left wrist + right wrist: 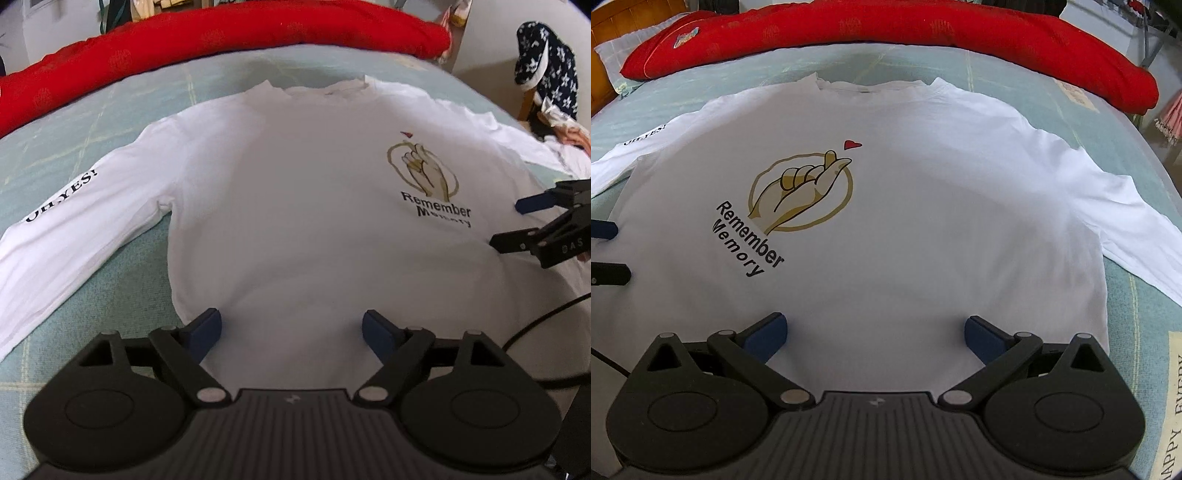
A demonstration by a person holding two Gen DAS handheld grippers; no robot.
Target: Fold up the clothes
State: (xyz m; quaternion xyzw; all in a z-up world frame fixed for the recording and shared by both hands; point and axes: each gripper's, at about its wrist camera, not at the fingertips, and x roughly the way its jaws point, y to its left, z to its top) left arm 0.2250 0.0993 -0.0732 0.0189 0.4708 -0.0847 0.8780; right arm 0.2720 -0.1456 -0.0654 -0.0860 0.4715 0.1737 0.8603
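Observation:
A white long-sleeved shirt point(295, 192) lies flat and face up on the bed, collar at the far side, sleeves spread out. It bears a gold hand print with "Remember Memory" point(798, 195) and "OH YES!" on the left sleeve point(62, 199). My left gripper point(291, 332) is open over the shirt's lower hem, left of centre. My right gripper point(875, 332) is open over the hem's right part; it also shows at the right edge of the left wrist view point(517, 225). Neither holds anything.
The bed has a pale green checked sheet point(92, 110). A long red bolster point(886, 26) lies along the far side. A dark star-patterned garment point(546, 62) hangs over a chair at the right. A black cable point(535, 325) trails across the shirt's right side.

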